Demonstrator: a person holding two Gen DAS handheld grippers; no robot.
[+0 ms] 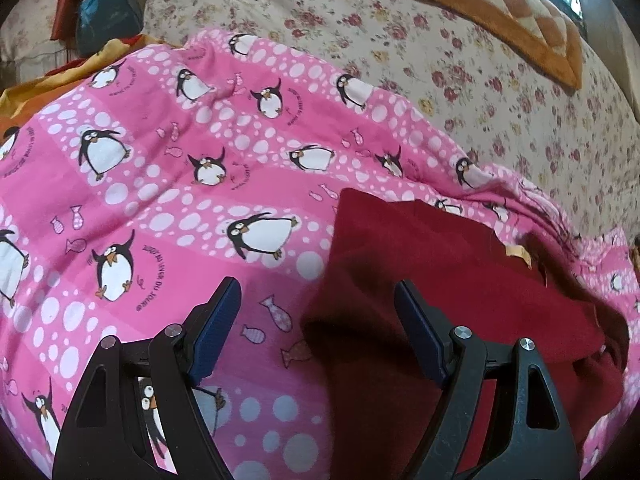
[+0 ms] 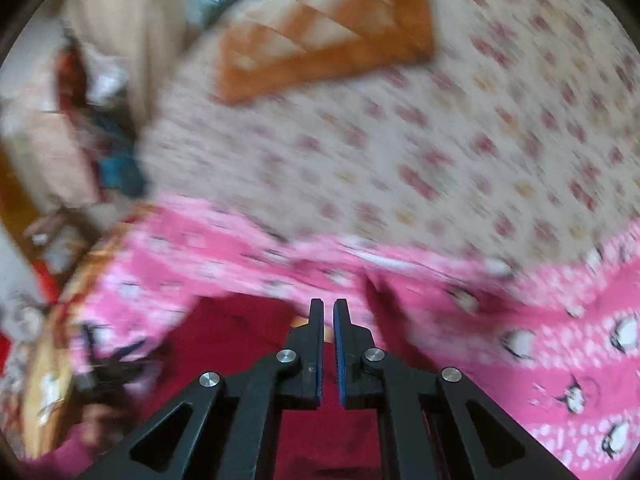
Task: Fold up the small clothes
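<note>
- The dark red garment (image 1: 432, 280) lies on a pink penguin-print sheet (image 1: 168, 184), which is spread over a bed with a floral cover (image 1: 460, 60).
- In the left wrist view the garment sits toward the sheet's right edge. One straight edge runs from a corner near the sheet's middle down toward the camera, so its long axis seems to run away from the viewer toward the far right; the true outline is hard to judge.
- Its near part is cut off by the lower edge of the picture and partly covered by the gripper's right finger.
- A small pale tag (image 1: 518, 254) shows on the garment near its far right side, beside a dark fold whose shape I cannot make out.
- The left hand-held gripper (image 1: 316, 328) is released, jaws spread wide, hovering over the garment's left edge with nothing between the pads.
- The right hand-held gripper (image 2: 328, 320) is clenched, its blue pads nearly touching. The view is badly blurred, and I cannot tell whether any red cloth (image 2: 240, 344) is pinched between them.
- An orange patchwork cushion (image 1: 500, 8) lies on the bed's far side, partly cropped.
- Blue and red cloth (image 1: 104, 12) at the far left corner is too unclear to identify.
</note>
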